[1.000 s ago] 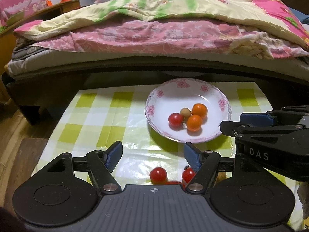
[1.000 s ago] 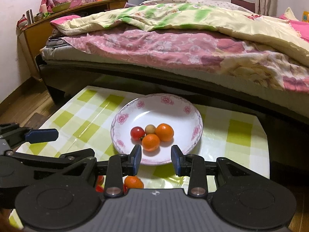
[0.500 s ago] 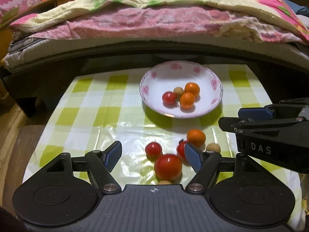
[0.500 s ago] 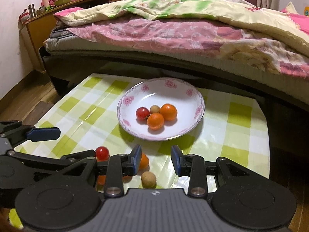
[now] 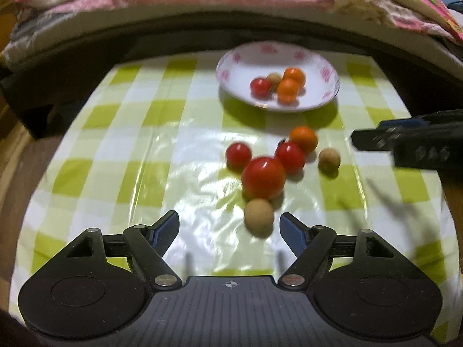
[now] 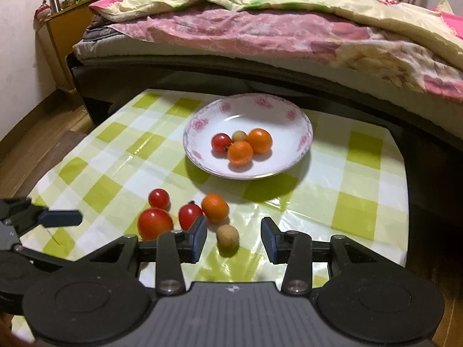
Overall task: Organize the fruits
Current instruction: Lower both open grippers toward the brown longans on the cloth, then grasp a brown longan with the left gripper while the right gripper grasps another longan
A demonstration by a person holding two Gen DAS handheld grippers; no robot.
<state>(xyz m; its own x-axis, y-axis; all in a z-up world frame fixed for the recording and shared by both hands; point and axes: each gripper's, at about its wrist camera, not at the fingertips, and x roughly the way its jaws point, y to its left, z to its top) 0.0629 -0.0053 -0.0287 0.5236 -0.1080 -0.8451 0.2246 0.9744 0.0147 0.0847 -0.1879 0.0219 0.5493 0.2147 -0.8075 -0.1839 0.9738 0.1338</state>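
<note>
A white floral plate (image 5: 231, 66) (image 6: 303, 121) holds two oranges, a red tomato and a tan longan. Nearer me on the checked cloth lie loose fruits: a large tomato (image 5: 263, 177) (image 6: 155, 223), two small tomatoes, an orange (image 5: 303, 139) (image 6: 215, 208) and two longans. My left gripper (image 5: 230, 225) is open, and one longan (image 5: 258, 217) lies just ahead of its right finger. My right gripper (image 6: 234, 235) has its jaws opening. The other longan (image 6: 227, 236) lies between them, untouched by either pad.
The green-and-white checked cloth (image 6: 361, 211) covers a low table. A bed with pink and cream quilts (image 6: 260, 29) runs along the far side. A wooden cabinet (image 6: 63, 29) stands at the far left, and wooden floor lies to the left.
Both grippers have pulled back and tipped down, so the loose fruits now lie ahead of the fingers. The right jaws have widened. The plate looks further off.
</note>
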